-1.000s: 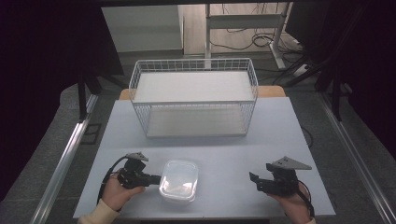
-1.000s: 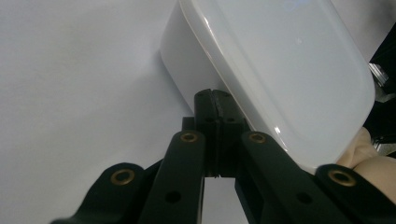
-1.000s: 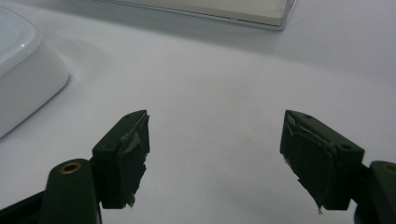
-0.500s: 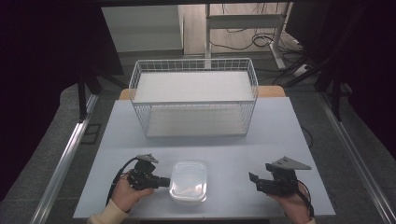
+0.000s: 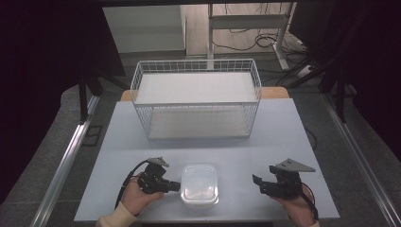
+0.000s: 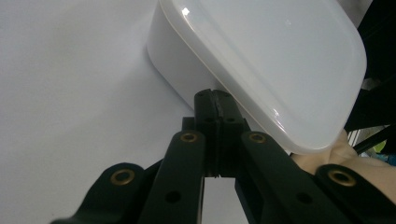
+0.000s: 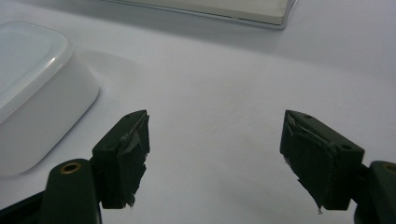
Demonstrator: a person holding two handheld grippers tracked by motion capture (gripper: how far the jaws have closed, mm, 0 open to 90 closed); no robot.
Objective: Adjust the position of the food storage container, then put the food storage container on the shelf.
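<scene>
Both grippers differ: left gripper (image 5: pixel 176 186) fingers pressed together against the unlabelled plastic container (image 5: pixel 199 183), right gripper (image 5: pixel 257 182) fingers apart.

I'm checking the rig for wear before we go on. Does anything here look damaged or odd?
Yes: the black pads on the right gripper look torn, with ragged, peeling edges on both fingertips. The lidded white plastic container and white wire basket look intact.
</scene>
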